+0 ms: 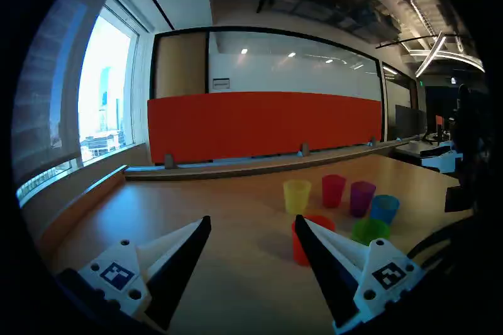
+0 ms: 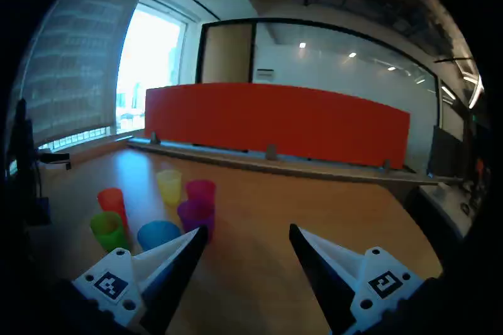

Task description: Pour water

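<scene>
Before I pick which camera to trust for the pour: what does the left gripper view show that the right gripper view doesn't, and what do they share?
Left gripper view: the left gripper, open, its finger covering part of the red cup. Right gripper view: the right gripper, open, the red cup in full, the blue cup partly behind its finger. Shared: six coloured cups, the wooden table, the orange partition, the window.
</scene>
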`<control>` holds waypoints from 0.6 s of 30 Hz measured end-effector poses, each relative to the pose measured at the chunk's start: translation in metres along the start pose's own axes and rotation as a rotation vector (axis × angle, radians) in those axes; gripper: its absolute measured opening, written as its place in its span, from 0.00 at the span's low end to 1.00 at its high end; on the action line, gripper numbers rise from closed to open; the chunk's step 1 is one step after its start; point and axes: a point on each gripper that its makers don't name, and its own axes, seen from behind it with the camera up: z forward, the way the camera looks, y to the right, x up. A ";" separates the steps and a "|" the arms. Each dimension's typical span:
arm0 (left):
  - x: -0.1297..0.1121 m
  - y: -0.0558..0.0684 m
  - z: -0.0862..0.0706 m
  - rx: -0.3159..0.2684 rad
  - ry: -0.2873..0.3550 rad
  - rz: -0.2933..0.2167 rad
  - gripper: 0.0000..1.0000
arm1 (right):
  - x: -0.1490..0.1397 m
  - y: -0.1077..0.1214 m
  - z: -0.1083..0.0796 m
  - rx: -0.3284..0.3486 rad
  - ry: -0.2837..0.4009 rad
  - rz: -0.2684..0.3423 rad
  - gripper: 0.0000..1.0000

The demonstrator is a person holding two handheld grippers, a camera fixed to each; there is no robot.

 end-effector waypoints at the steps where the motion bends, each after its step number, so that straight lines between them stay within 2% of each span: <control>1: 0.002 -0.001 0.000 0.010 0.008 -0.001 0.99 | 0.003 0.003 -0.001 -0.016 0.017 0.009 1.00; 12: 0.033 -0.010 -0.002 0.099 0.117 -0.037 0.99 | 0.024 0.039 -0.013 -0.178 0.166 0.102 1.00; 18: 0.036 -0.012 0.001 0.117 0.131 -0.050 0.99 | 0.022 0.044 -0.016 -0.192 0.185 0.142 1.00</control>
